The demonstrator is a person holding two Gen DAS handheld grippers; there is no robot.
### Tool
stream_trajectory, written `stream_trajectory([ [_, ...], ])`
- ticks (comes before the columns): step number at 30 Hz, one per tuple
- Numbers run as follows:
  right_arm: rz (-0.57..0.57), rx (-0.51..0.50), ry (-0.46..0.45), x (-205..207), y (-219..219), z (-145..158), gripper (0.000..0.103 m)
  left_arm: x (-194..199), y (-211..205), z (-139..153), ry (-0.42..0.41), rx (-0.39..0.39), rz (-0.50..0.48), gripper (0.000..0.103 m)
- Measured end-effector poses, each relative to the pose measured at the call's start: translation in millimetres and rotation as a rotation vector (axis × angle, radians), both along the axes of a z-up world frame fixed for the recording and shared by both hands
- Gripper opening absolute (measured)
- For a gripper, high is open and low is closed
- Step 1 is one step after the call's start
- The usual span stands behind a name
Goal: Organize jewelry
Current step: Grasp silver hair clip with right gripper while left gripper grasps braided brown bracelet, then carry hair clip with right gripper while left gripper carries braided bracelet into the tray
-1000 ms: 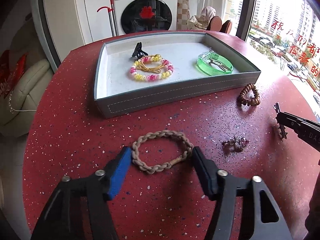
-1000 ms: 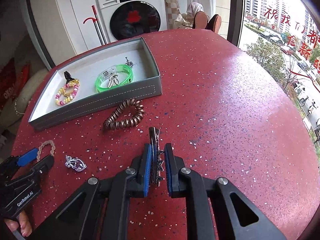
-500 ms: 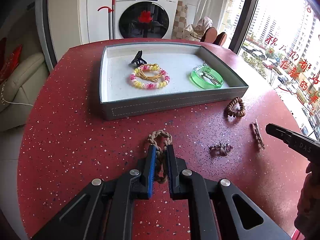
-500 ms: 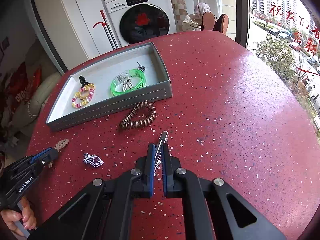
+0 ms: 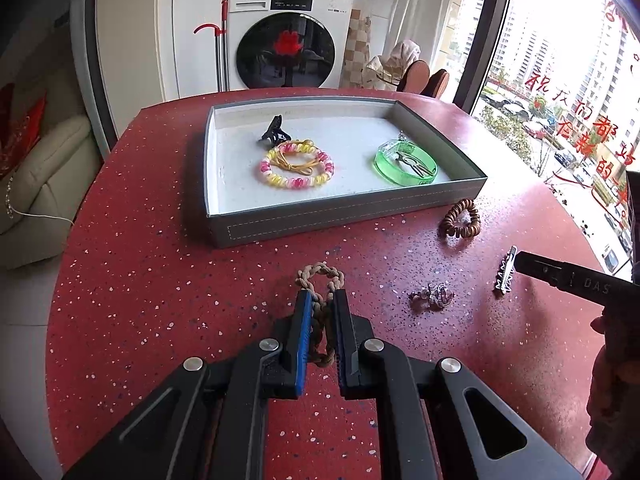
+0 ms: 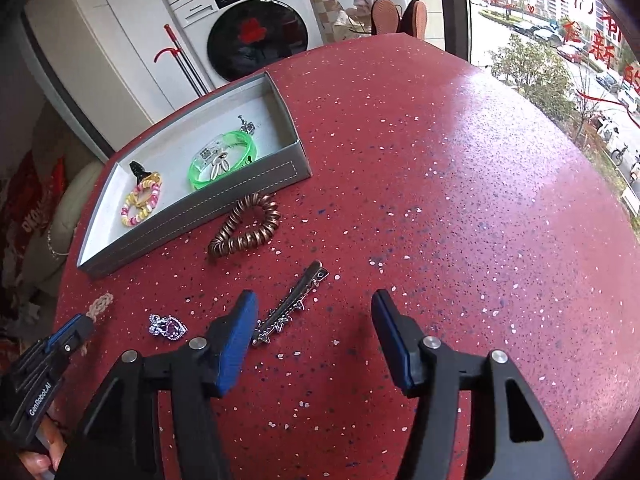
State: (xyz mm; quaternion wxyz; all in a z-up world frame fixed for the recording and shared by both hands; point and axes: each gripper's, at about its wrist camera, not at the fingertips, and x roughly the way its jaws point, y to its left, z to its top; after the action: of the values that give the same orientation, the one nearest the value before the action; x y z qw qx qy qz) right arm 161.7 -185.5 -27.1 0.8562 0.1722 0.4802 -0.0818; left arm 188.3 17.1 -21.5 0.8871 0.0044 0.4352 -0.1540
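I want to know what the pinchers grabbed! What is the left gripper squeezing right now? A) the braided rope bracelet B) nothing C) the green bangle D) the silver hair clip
A: the left gripper is shut on the braided rope bracelet, whose loop sticks out past the blue pads, over the red table.

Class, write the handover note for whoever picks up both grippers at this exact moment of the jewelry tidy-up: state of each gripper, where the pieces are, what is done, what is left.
Left gripper: shut on the braided rope bracelet.
Right gripper: open, empty; the silver hair clip lies on the red table between its jaws.
In the grey tray: beaded bracelet, green bangle, black claw clip.
Loose on the table: brown spiral hair tie, silver-and-purple brooch.
Left: tray the rope bracelet, then the hair clip, hair tie and brooch.
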Motion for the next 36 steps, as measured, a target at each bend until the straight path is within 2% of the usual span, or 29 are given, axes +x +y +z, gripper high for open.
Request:
stream_trajectory([
  [2,-0.005,-0.035,0.01,8,8,-4,0.059,0,0,-1,0.002,0.001,0.002,0.029],
  [5,0.019,-0.177,0.026,17,25,-6,0.048,-1,2,-1,0.004,-0.007,0.009,0.029],
  [6,0.035,-0.231,0.034,19,31,-7,0.036,-2,3,0,0.003,-0.009,0.012,0.029],
  [7,0.058,-0.249,0.027,19,35,-6,0.028,-3,4,1,0.001,-0.013,0.013,0.029],
  [8,0.071,-0.245,0.026,18,35,-5,0.015,-3,4,1,-0.001,-0.014,0.015,0.029],
  [10,0.085,-0.238,0.008,15,33,-1,0.01,-4,5,3,-0.006,-0.017,0.015,0.029],
  [15,0.113,-0.118,-0.085,-2,16,16,0.01,-5,6,6,-0.013,-0.025,0.015,0.029],
  [20,0.112,-0.024,-0.124,-7,3,27,0.01,-4,5,9,-0.015,-0.03,0.017,0.029],
  [29,0.128,0.073,-0.165,2,0,41,0.01,0,2,27,-0.046,-0.033,0.014,0.029],
  [36,0.169,0.123,-0.202,28,2,62,0.01,22,-2,44,-0.076,-0.035,0.012,0.029],
])
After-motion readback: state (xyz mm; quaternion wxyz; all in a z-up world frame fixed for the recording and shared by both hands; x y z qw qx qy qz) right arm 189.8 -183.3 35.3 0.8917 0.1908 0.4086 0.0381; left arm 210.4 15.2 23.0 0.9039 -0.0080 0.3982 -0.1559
